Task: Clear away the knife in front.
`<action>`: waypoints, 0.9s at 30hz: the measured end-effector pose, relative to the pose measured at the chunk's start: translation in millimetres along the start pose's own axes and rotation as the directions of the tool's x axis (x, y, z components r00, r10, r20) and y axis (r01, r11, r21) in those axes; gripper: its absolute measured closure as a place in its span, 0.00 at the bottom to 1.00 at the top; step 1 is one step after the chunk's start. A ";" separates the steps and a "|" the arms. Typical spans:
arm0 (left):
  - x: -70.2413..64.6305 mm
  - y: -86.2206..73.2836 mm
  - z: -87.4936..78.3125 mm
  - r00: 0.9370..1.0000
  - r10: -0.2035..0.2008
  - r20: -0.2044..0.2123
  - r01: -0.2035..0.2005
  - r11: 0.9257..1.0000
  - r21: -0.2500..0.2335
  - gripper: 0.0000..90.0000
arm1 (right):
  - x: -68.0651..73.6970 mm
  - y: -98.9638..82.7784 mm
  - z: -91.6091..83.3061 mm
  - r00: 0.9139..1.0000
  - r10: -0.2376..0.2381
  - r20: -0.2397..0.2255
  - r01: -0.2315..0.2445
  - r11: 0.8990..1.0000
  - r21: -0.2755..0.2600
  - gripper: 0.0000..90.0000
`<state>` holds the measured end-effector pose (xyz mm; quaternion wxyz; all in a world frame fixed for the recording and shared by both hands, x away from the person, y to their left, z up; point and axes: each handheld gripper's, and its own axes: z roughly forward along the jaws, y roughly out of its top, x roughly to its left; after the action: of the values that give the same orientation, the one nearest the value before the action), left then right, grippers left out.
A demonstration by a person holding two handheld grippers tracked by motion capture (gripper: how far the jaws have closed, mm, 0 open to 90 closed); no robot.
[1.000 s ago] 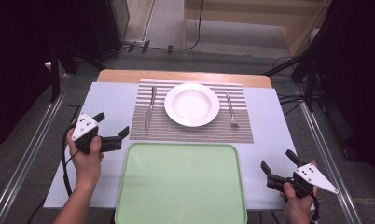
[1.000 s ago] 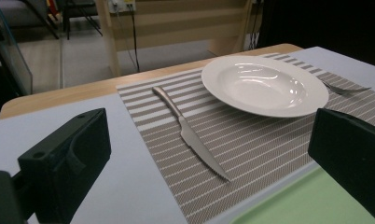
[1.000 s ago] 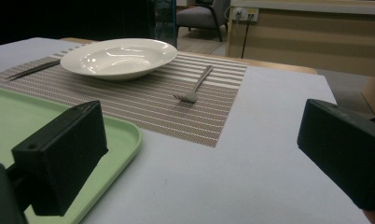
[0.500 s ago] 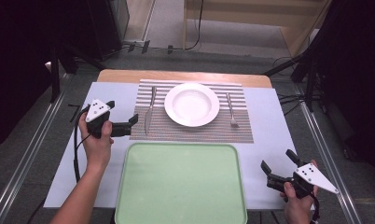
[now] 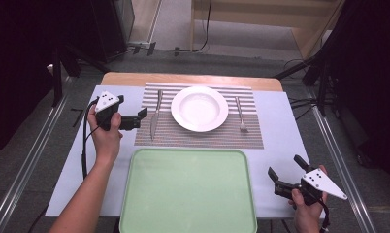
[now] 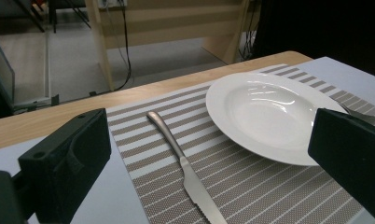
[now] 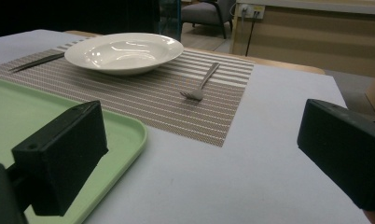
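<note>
I hold my left gripper [image 5: 139,116] with fingers wide just left of the silver table knife [image 5: 155,114], which lies left of the round white plate [image 5: 200,108]. My right gripper [image 5: 286,174], fingers wide, hovers well apart from the plate.

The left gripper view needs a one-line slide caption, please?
Open hand-held gripper approaching a knife beside a white plate on a striped placemat.

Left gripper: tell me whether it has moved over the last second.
Yes. The left gripper has moved forward from beside the green tray's far left corner to the striped placemat's left edge, jaws open toward the knife.
</note>
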<state>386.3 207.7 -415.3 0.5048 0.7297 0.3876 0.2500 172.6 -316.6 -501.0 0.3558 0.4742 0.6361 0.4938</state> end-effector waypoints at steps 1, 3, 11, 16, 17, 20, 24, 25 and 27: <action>0.3 0.9 2.6 1.000 0.004 -0.003 -0.004 1.000 0.007 0.00 | -0.2 0.0 -0.2 1.000 0.003 -0.003 -0.003 1.000 0.000 0.00; 0.9 3.0 8.2 1.000 0.003 -0.005 -0.003 1.000 0.019 0.00 | -0.1 -0.3 0.0 1.000 0.018 -0.002 -0.018 1.000 0.005 0.00; 4.2 9.8 31.2 1.000 -0.011 -0.006 0.011 0.999 0.039 0.00 | -0.7 -1.1 1.4 1.000 0.015 -0.007 -0.015 1.000 0.015 0.00; 5.8 11.9 47.8 1.000 -0.020 -0.001 0.020 0.997 0.072 0.07 | -2.0 -1.6 1.6 1.000 0.020 -0.009 -0.020 1.000 0.015 0.00; 5.9 12.0 51.4 1.000 -0.021 -0.001 0.021 0.996 0.083 0.07 | -2.8 -1.8 2.3 1.000 0.010 -0.008 -0.010 1.000 0.008 0.00; 6.2 12.0 60.3 1.000 -0.022 0.007 0.021 0.994 0.106 0.07 | -2.5 -2.2 2.2 1.000 0.020 -0.015 -0.020 1.000 0.014 0.00; 4.9 11.8 72.7 1.000 -0.011 -0.013 0.012 0.991 0.132 0.15 | -2.5 -2.4 2.8 1.000 0.018 -0.016 -0.018 1.000 0.017 0.00; 4.3 11.8 75.8 1.000 -0.014 -0.010 0.016 0.990 0.138 0.15 | -2.8 -2.4 3.2 1.000 0.014 -0.016 -0.014 1.000 0.015 0.00; 3.9 12.8 81.4 1.000 -0.016 0.001 0.016 0.987 0.157 0.15 | -2.3 -2.5 3.1 1.000 0.019 -0.015 -0.019 1.000 0.021 0.00</action>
<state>454.1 164.4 -433.3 0.4483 0.7643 0.4114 0.2137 175.5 -318.1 -504.3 0.3411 0.4803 0.6394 0.4941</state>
